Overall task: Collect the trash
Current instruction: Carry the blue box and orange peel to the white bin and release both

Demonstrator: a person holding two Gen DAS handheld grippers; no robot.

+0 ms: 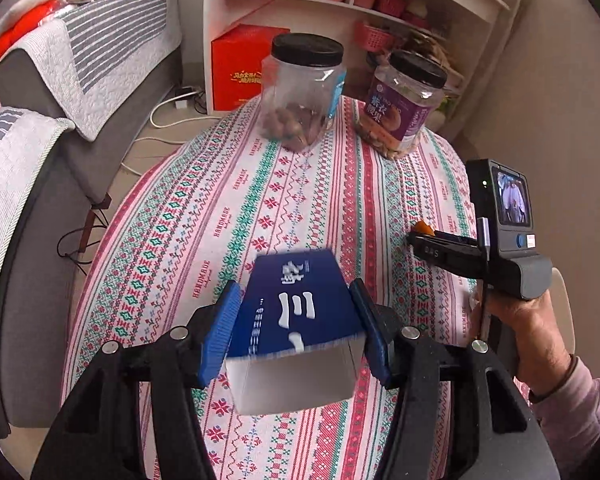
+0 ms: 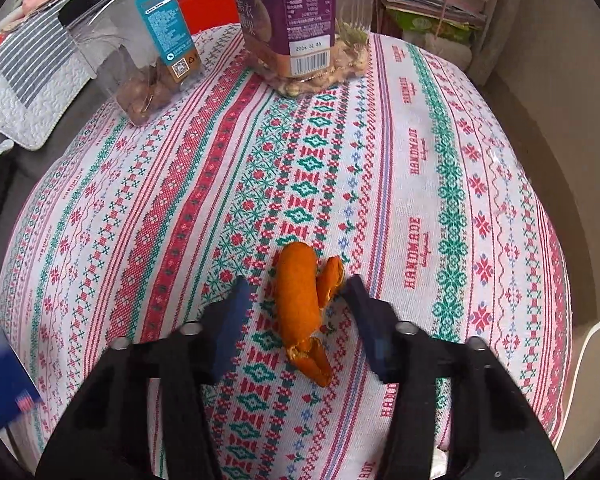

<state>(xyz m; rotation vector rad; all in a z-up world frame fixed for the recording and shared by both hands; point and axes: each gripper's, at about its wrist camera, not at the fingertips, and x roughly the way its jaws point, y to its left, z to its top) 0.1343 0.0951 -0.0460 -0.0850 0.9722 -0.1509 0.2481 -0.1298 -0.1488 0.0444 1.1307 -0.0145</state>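
A grey sofa [image 1: 32,208] with striped quilted covers runs along the far left, and a white shelf [image 1: 440,4] packed with pink baskets and small boxes stands behind the table, with a red box [image 1: 236,68] on the floor at its foot. The table [image 1: 204,208] in the middle is round and wears a cloth of red, green and white stripes. At its far edge stand two plastic jars with black lids: a clear jar [image 1: 300,92] with a blue label and a layer of brown nuts at the bottom, and just to its right a purple jar [image 1: 404,108], also part full of nuts. Nearer, the left gripper [image 1: 295,287] points steeply down over the cloth, its blue pads clamped on the two sides of a carton [image 1: 300,312], dark blue with white characters on top and white on its near end. From the right wrist view the carton shows only as a blur in the lower left corner. To the right, a hand [image 1: 520,320] in a pale pink sleeve [image 1: 572,400] holds the right gripper [image 2: 298,282], which tilts down toward the cloth. Its jaws stand apart, straddling a peel [image 2: 300,300], orange and curled, that lies on the cloth near the middle of the table. The right pad sits right against the peel's small side lobe, while the left pad is clear of it, so the peel is not pinched.
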